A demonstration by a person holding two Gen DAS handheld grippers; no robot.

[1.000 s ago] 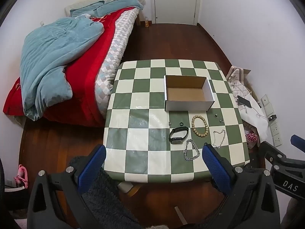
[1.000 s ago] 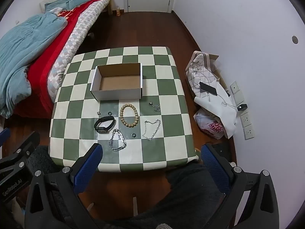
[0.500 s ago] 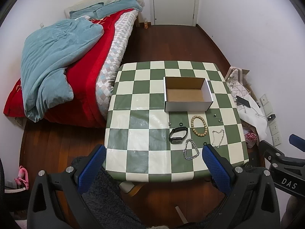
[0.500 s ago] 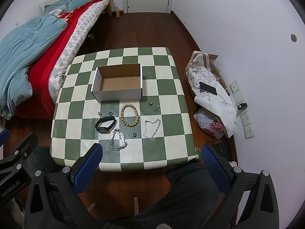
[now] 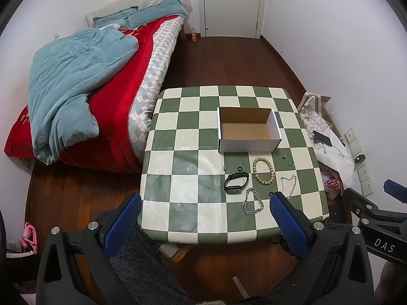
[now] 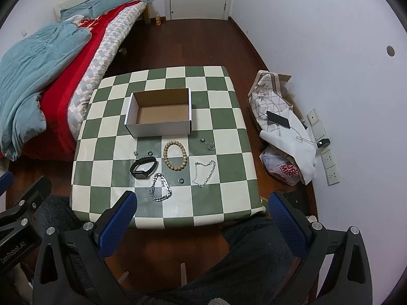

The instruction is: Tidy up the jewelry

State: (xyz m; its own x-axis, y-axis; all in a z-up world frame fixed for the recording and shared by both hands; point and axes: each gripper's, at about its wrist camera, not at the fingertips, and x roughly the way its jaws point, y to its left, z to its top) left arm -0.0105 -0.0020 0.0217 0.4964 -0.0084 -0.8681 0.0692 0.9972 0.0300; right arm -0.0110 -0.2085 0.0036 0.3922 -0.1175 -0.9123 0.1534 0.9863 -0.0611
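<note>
An open empty cardboard box (image 5: 248, 132) (image 6: 160, 113) stands on a green-and-white checked table (image 5: 178, 178) (image 6: 106, 167). In front of it lie a wooden bead bracelet (image 5: 263, 171) (image 6: 175, 155), a black smart band (image 5: 236, 182) (image 6: 143, 167), a thick silver chain (image 5: 252, 201) (image 6: 160, 187), a thin silver chain (image 5: 289, 186) (image 6: 204, 173), and several small rings and earrings (image 6: 207, 143). My left gripper (image 5: 203, 218) and right gripper (image 6: 202, 216) are both open and empty, held high above the table's near edge.
A bed (image 5: 84, 89) with red and blue covers stands left of the table. Bags, a phone (image 6: 278, 120) and wall sockets lie on the right by the wall. A door (image 5: 231, 5) is at the far end. Dark wood floor surrounds the table.
Both grippers have risen and pulled back slightly, so the table looks a little smaller and lower in view. Nothing on the table has moved.
</note>
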